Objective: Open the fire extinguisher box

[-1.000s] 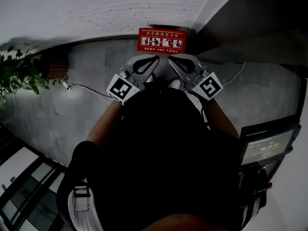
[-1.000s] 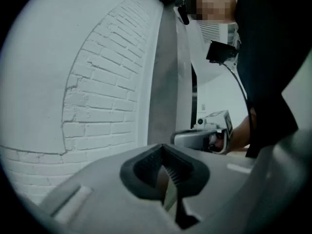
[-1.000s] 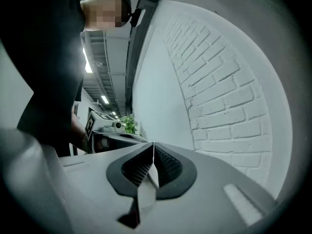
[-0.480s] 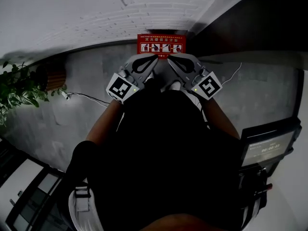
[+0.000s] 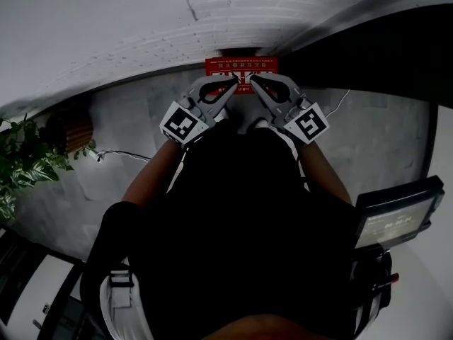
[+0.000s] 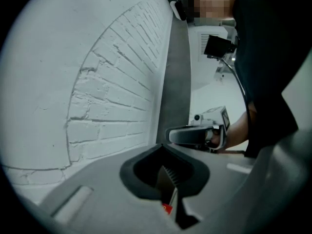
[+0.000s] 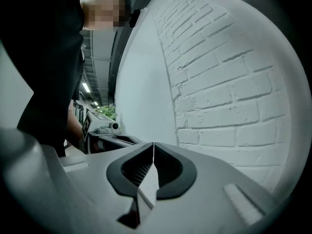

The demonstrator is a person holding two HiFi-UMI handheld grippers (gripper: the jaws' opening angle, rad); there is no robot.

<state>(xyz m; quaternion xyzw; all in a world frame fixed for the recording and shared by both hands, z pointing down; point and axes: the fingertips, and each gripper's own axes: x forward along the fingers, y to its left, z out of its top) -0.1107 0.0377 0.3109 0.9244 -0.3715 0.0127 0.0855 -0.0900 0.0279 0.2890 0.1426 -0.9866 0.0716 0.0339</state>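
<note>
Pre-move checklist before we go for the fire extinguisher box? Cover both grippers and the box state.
1. Box in view: ok, the red fire extinguisher box sits at the foot of the brick wall.
2. Grippers lined up: ok, left gripper and right gripper point at it side by side.
3. Contact with box: cannot tell.
4. Jaws ready to grab: not ok, both shut with nothing between them.
5. Latch or handle located: cannot tell, none shows.
6. Lid state: cannot tell, only its labelled red face shows.
</note>
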